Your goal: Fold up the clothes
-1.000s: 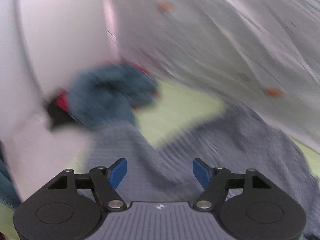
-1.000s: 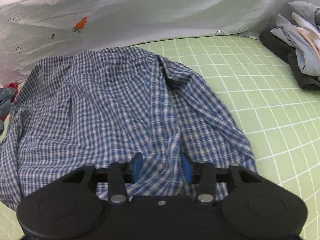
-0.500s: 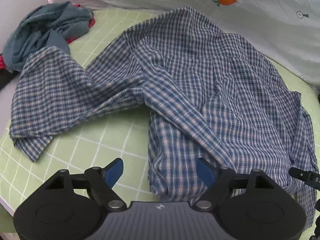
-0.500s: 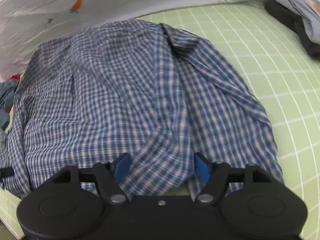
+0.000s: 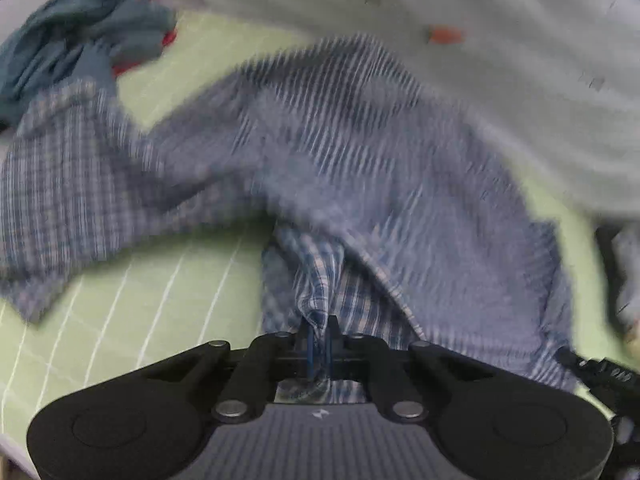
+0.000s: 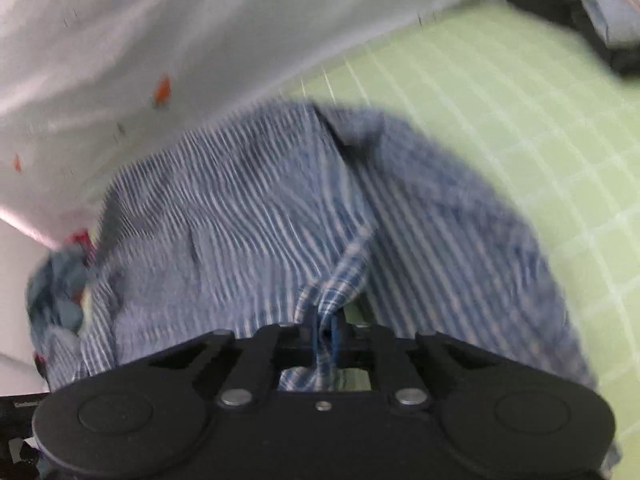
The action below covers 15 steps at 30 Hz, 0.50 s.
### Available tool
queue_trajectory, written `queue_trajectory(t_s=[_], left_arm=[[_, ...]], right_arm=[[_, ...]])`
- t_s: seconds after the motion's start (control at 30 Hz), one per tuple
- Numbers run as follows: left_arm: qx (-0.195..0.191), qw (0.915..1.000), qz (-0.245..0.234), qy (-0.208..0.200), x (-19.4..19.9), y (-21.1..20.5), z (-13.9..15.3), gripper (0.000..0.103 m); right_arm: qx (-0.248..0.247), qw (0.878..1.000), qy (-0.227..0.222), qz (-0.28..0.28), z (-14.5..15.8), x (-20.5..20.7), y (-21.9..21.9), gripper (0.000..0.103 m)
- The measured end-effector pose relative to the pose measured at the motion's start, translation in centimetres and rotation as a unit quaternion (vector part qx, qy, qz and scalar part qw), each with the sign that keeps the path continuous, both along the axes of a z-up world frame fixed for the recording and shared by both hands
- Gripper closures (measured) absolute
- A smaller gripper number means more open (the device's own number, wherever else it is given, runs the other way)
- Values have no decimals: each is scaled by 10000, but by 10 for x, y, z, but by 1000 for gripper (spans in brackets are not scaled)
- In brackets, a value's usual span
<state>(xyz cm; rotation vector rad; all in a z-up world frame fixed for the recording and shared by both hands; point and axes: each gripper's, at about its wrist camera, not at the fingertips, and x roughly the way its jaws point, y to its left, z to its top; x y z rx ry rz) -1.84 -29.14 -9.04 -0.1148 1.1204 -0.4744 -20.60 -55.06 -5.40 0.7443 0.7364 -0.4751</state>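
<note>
A blue and white checked shirt [image 5: 360,168] lies spread on the green grid mat [image 5: 168,292], blurred by motion in both views. My left gripper [image 5: 319,334] is shut on a pinch of the shirt's near hem. In the right wrist view the same checked shirt [image 6: 248,216] fills the middle, and my right gripper [image 6: 325,330] is shut on a bunched fold of its near edge. One sleeve [image 5: 60,184] stretches out to the left on the mat.
A teal garment pile [image 5: 76,40] with something red beneath sits at the far left. White printed cloth [image 5: 480,40] hangs behind the mat. A dark and grey clothes heap [image 6: 592,16] lies at the far right of the green mat [image 6: 500,92].
Both grippers were open over the shirt's near hem half a second ago; each has now shut on the fabric and pulls it, and the views blur with motion.
</note>
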Motion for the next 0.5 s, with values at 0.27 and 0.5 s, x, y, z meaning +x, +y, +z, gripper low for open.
queue_trajectory(t_s=[0.27, 0.5], left_arm=[[-191, 9928, 182, -1171, 95, -28, 56, 97], [646, 9922, 449, -963, 173, -73, 0, 88]], right_arm=[[-793, 9932, -833, 156, 50, 73, -44, 98], [-1482, 9875, -233, 486, 8, 178, -71, 97]])
